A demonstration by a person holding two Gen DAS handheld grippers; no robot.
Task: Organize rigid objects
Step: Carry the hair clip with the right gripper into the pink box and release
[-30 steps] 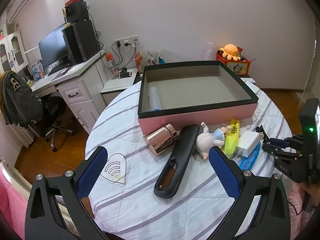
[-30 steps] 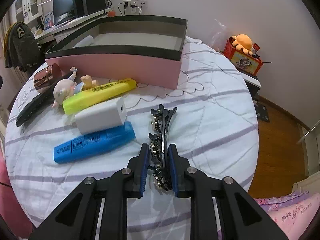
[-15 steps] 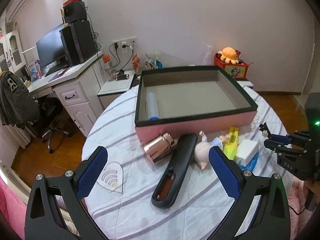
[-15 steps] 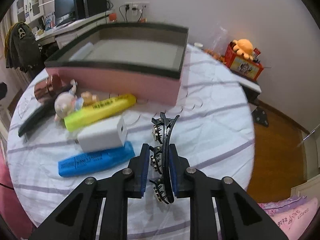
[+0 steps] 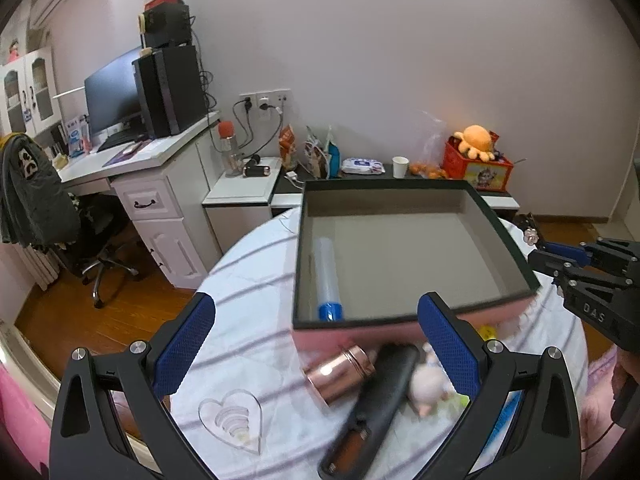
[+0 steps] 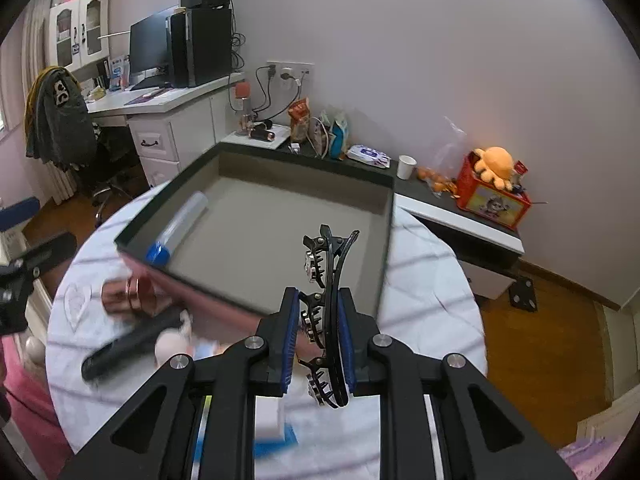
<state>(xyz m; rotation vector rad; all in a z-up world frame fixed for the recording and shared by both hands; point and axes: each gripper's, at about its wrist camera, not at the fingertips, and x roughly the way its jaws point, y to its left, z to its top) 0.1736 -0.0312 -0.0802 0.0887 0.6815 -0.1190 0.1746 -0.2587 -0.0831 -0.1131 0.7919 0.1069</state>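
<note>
Right tongs tight on hair clip

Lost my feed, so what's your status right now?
Left gripper open, empty. Right gripper shut on black toothed hair clip, above the pink, dark-rimmed box. Nothing in the way.

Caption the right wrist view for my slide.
Right gripper carries a black toothed hair clip over the pink, dark-rimmed box.

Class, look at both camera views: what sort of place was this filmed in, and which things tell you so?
Most likely a home bedroom or study: a white desk with a monitor, a plush toy, and a round table under a striped cloth.
</note>
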